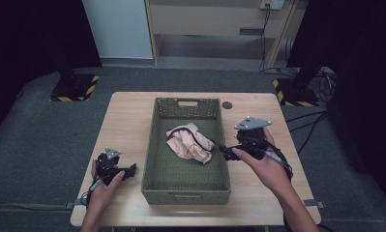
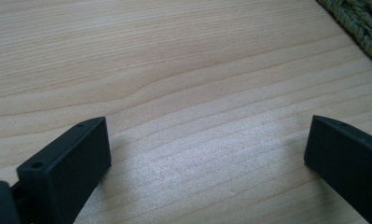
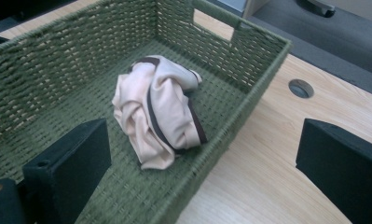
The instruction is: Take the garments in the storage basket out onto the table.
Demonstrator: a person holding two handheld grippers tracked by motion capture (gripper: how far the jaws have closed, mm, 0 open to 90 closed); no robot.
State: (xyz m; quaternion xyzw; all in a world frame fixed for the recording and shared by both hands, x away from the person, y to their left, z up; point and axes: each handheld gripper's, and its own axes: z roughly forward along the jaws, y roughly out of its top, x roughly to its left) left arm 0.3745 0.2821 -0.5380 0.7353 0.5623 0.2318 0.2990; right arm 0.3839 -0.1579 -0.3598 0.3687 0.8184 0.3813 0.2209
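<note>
woven basket (image 1: 185, 189), matt wood table (image 1: 127, 121)

The light wooden table (image 1: 127, 121) stands on grey carpet (image 1: 36, 135). Near its far edge is a small dark round spot (image 1: 227, 105), probably a cable hole, though it is too small to be sure. Beyond the table's far corners sit two black stand bases, one on the left (image 1: 74, 88) and one on the right (image 1: 297, 92), each edged with yellow-and-black stripes. Black cables (image 1: 321, 79) trail by the right one. A pale wooden shelf unit (image 1: 215, 19) stands against the back.
</note>
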